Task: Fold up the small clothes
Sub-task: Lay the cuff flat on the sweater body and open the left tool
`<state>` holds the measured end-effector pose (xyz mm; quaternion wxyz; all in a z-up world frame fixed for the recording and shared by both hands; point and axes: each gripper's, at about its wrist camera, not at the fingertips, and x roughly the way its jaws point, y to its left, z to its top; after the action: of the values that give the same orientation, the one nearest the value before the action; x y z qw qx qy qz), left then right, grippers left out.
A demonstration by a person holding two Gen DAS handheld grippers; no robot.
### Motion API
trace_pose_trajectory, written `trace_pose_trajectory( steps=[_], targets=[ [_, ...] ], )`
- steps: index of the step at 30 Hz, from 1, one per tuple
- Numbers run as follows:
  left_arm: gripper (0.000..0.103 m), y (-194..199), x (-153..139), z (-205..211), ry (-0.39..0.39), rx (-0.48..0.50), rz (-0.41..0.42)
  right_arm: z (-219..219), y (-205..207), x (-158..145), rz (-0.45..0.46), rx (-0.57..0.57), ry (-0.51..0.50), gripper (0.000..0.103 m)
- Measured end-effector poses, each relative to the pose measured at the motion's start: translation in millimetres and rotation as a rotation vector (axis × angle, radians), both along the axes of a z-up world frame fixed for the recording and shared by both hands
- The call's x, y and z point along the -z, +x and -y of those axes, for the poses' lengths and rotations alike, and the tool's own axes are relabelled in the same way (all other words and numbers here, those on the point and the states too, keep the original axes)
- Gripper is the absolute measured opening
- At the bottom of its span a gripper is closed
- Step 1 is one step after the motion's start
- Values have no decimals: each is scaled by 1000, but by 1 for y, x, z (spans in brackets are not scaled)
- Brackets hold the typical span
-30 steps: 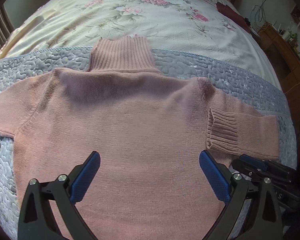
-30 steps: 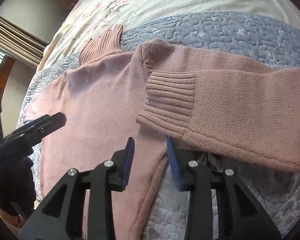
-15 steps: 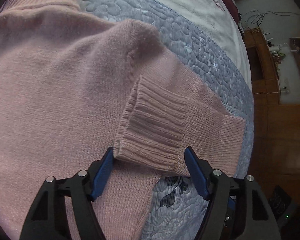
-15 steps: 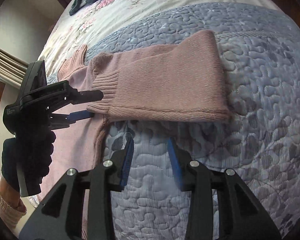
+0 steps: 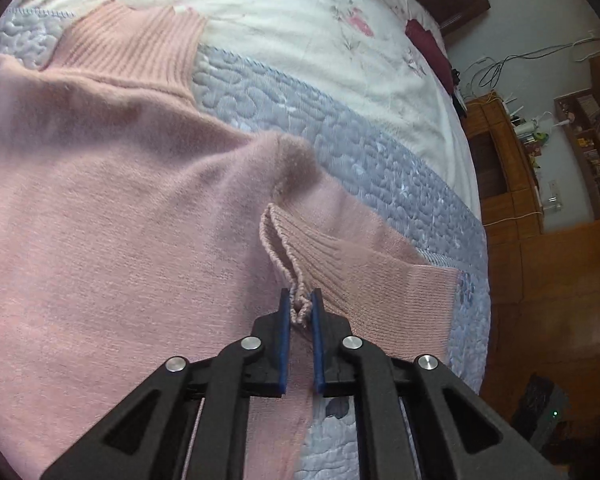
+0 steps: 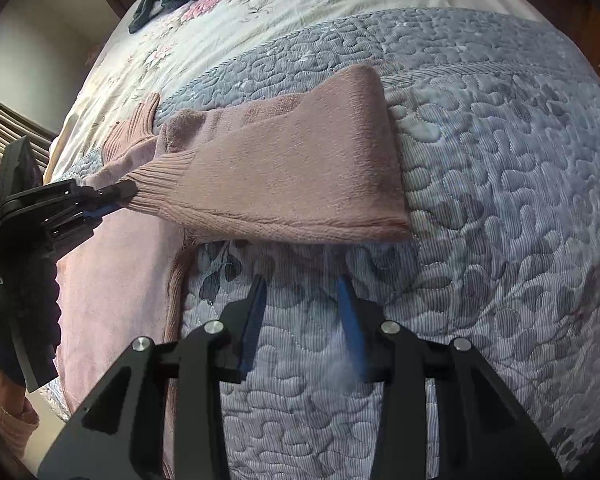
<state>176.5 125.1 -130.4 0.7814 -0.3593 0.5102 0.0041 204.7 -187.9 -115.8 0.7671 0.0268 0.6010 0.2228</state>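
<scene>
Cuff [image 5: 300, 280] of the pink sweater [image 5: 112, 216], free a moment ago, now sits pinched in the left claw [image 5: 300, 312]; right claw [image 6: 303, 322] hovers spread over the bed [image 6: 500, 160], sleeve fold beginning.

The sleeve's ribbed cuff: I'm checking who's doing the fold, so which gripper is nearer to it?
Left. The left gripper is shut on the ribbed cuff; the right gripper hovers open over the quilt, below the sleeve.

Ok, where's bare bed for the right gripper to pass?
Bare grey quilted blanket lies right of the pink knitted sweater's folded sleeve and below it, under the open right gripper. Crowded leftward: the left gripper pinches the ribbed cuff.
</scene>
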Motion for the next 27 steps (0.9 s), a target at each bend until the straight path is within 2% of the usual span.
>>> trace_pose_trajectory(
  steps=[3, 6, 12, 18, 20, 26, 27],
  targets=[
    [9, -15, -12, -29, 43, -28, 18, -9, 2, -3, 0, 3, 10, 38],
    [9, -31, -17, -64, 90, -73, 20, -19, 5, -5, -7, 11, 33, 42],
    [9, -64, -18, -134, 194, -155, -9, -47, 10, -4, -35, 13, 66, 45],
    [8, -87, -17, -193, 263, -239, -27, -80, 19, 4, -77, 9, 91, 56],
    [8, -92, -17, -212, 276, -269, -31, -89, 23, 8, -94, 13, 101, 57],
    [8, -98, -7, -237, 321, -261, -64, -115, 38, 27, -184, 44, 159, 60],
    [8, -97, -1, -237, 322, -255, -78, -118, 40, 32, -193, 49, 134, 54]
  ],
)
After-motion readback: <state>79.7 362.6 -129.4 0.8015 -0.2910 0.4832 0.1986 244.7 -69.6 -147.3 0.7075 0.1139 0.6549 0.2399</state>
